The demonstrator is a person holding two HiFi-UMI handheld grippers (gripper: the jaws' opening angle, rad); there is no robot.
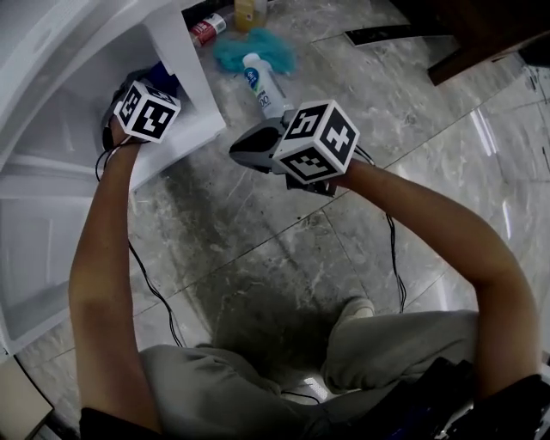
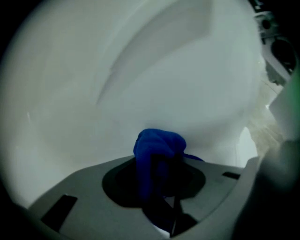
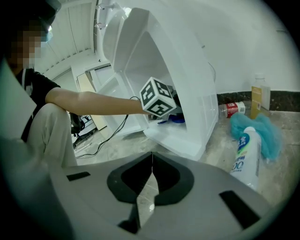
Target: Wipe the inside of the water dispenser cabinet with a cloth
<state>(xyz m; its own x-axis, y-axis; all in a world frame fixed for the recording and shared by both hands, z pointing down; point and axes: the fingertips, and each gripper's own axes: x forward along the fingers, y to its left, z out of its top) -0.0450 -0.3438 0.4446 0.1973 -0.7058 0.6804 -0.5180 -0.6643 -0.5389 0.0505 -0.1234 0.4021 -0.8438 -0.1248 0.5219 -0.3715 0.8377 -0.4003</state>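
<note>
My left gripper [image 2: 161,165] is shut on a bunched blue cloth [image 2: 158,146], which sits against the white inner wall of the water dispenser cabinet [image 2: 154,79]. In the head view its marker cube [image 1: 147,110] is inside the open cabinet [image 1: 185,82], with a bit of blue cloth [image 1: 163,77] showing beyond it. My right gripper [image 1: 241,149] hovers over the floor just outside the cabinet's front corner, jaws shut with nothing between them. The right gripper view shows those shut jaws [image 3: 151,161], the cabinet [image 3: 192,93] and the left cube [image 3: 158,97].
On the marble floor beside the cabinet lie a white spray bottle [image 1: 265,84], a teal cloth [image 1: 254,47], a red-labelled bottle [image 1: 206,27] and a yellow bottle [image 1: 249,12]. Black cables [image 1: 155,296] trail across the floor. The person's knee [image 1: 395,344] is below the right arm.
</note>
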